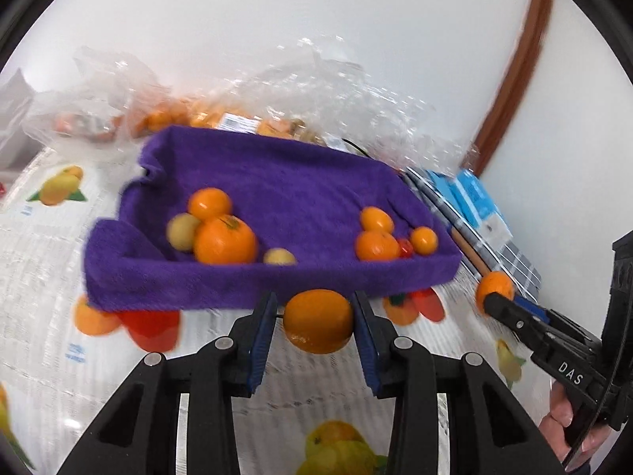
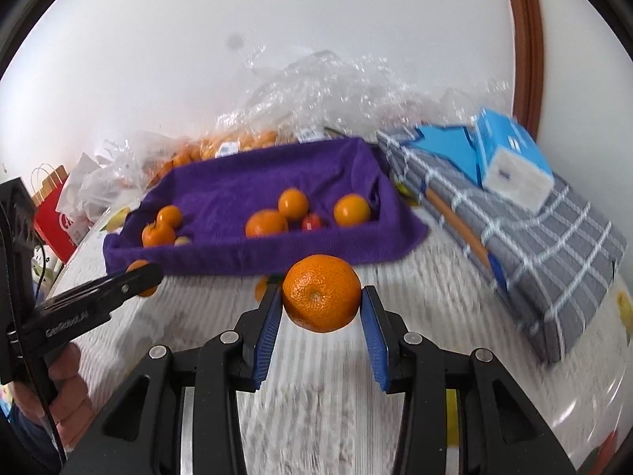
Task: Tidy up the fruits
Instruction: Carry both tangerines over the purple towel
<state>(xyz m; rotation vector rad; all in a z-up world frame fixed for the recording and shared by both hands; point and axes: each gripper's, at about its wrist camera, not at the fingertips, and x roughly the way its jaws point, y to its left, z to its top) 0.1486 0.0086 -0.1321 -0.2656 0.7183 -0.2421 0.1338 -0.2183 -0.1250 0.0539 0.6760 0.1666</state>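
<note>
- Left gripper (image 1: 312, 318): jaws clamped on a smooth, round orange (image 1: 318, 320); ribbed blue pads (image 1: 261, 340) press its two sides. The fruit hangs clear of the counter (image 1: 47, 261), just in front of the purple tray's near wall.
- Right gripper (image 2: 321, 304): jaws clamped on a dimpled mandarin (image 2: 321, 292), navel end facing the camera, blue pads on either side. It too sits just short of the tray's near wall.
- Gripper bodies: black, angular plastic with silver rivets. A hand (image 2: 63, 384) wraps the left gripper's handle in the right wrist view.
- Purple tray (image 1: 166, 277): a shallow rectangular box lined with a fuzzy terry towel draped over its walls. Inside, two loose clusters of glossy round oranges, two dull yellowish fruits at the left cluster, and one small red fruit (image 1: 405, 247) at the right cluster.
- Behind the tray: crumpled clear plastic bags (image 1: 336, 91), shiny, holding more orange fruit.
- Right of the tray: a grey checked fabric-covered block (image 2: 546, 253) with blue-and-white cardboard boxes (image 2: 514, 162) on top.
- Under the tray: counter covered with a white sheet printed with fruit pictures; detail blurred.
- Left of the tray, far off: a red paper bag (image 2: 55, 213) with cord handles.
</note>
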